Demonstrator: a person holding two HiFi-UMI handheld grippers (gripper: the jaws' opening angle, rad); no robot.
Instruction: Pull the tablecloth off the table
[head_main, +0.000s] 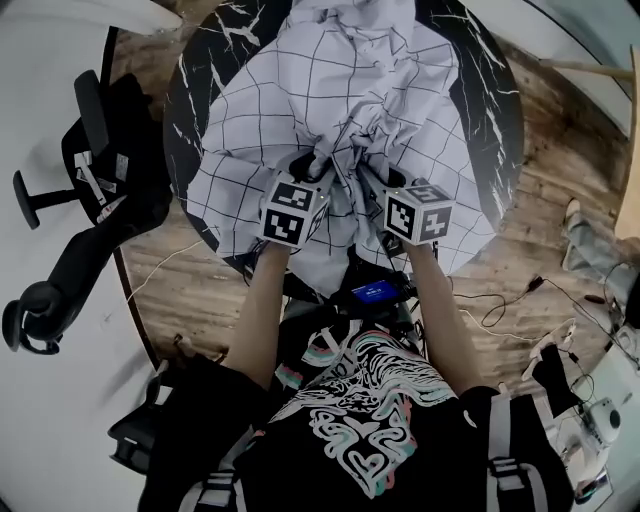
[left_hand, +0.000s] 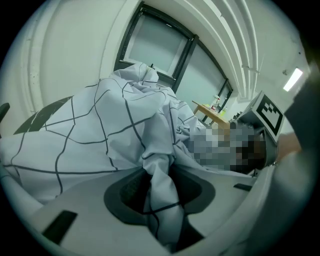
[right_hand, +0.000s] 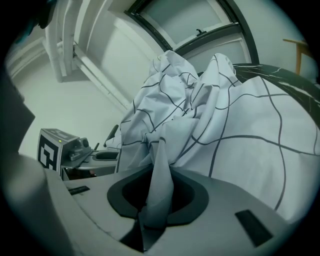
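The tablecloth (head_main: 330, 90) is soft, matt cloth, creased into folds. The worktop (head_main: 490, 110) looks like polished black stone with white veins. The floor (head_main: 570, 140) is wood planks with the grain showing.

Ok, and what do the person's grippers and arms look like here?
Both the left gripper and right gripper have pale grey bodies with dark pads, and each carries a white cube printed with black square markers. The forearms are bare; the person wears a black short-sleeved shirt with a white, teal and pink print.
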